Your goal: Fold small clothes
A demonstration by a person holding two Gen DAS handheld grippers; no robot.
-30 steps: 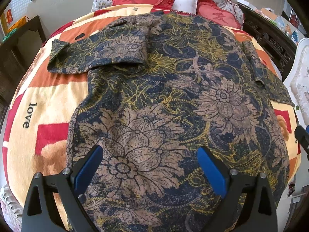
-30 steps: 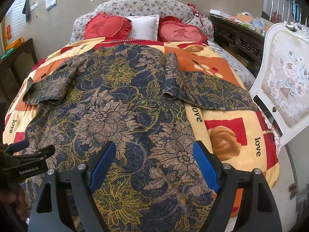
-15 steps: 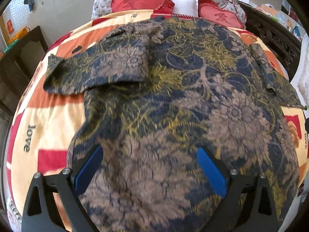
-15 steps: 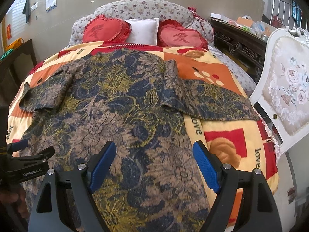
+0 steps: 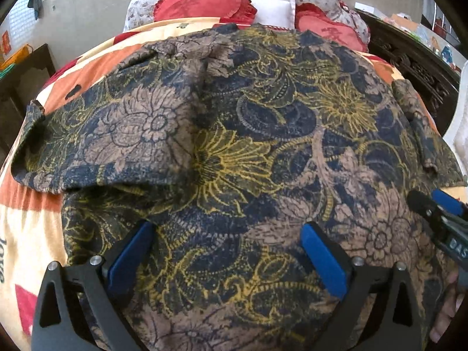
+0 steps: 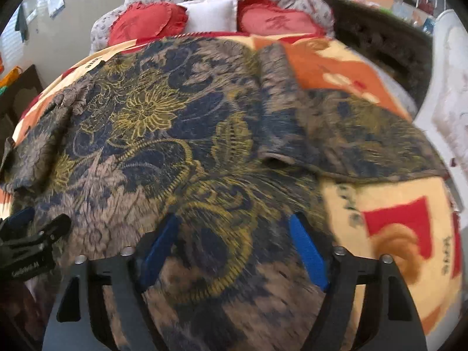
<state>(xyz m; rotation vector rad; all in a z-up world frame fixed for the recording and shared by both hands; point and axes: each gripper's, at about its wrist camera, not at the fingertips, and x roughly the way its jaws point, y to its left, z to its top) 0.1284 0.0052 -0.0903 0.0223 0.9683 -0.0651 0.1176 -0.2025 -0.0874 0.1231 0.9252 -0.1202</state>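
Fingers of left gripper (image 5: 225,251) and right gripper (image 6: 234,242) spread, empty; right's jaws just narrowing. Floral blouse (image 5: 248,152) lay flat on bedspread (image 6: 389,204). I judged: pinch single fabric layer, both sides level.

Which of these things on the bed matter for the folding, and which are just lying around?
For the job: floral shirt; left gripper; right gripper.

Just there: patterned blanket; red heart cushions; white pillow; white chair.

The left gripper (image 5: 225,251), jaws wide apart, hangs over the floral garment (image 5: 234,146) spread on the bed (image 5: 29,228).
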